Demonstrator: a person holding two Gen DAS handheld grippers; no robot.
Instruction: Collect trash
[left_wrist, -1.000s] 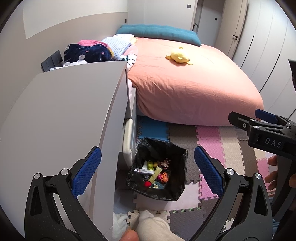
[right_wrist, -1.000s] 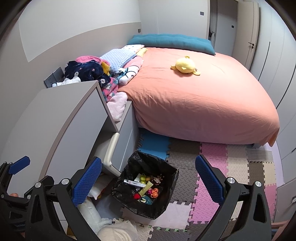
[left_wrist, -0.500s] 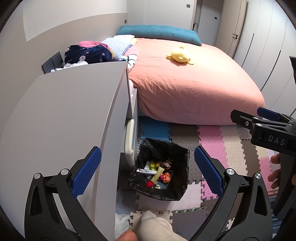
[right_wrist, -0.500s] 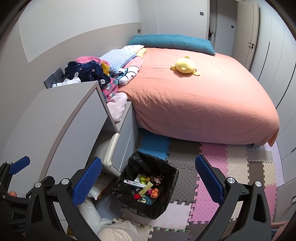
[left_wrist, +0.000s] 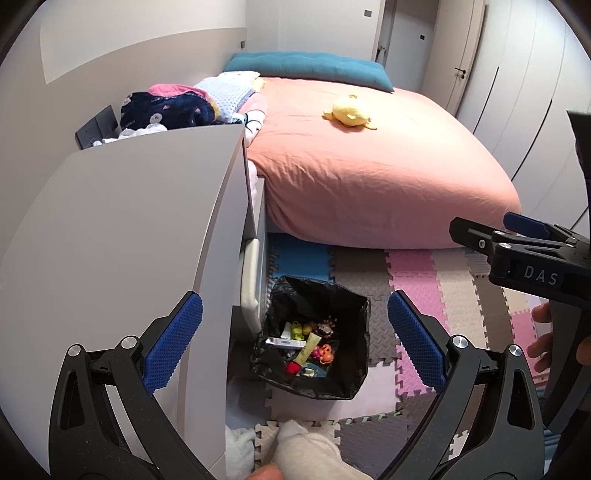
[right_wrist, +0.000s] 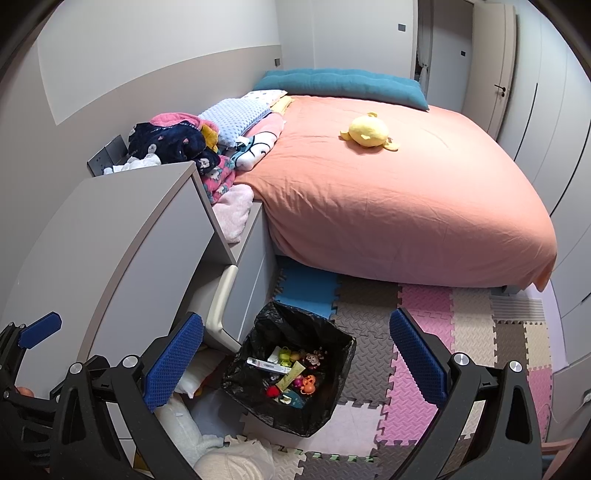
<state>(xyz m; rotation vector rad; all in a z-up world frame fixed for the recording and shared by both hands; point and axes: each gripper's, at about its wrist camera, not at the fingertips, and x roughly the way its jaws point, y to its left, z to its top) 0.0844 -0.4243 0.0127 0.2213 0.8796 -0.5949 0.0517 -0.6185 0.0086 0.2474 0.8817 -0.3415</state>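
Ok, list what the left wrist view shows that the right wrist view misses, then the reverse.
Only the left wrist view shows the right tool from the side. Only the right wrist view shows the pink fleece behind the cabinet and the left tool's edge. Both show the bin with trash, the bed and the yellow plush toy.

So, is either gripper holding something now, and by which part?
Nothing is held. The left gripper and right gripper are both open and empty above the black-lined trash bin.

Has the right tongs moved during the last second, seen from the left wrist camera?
Yes. The right tongs have risen slightly and drifted right against the pink bed.
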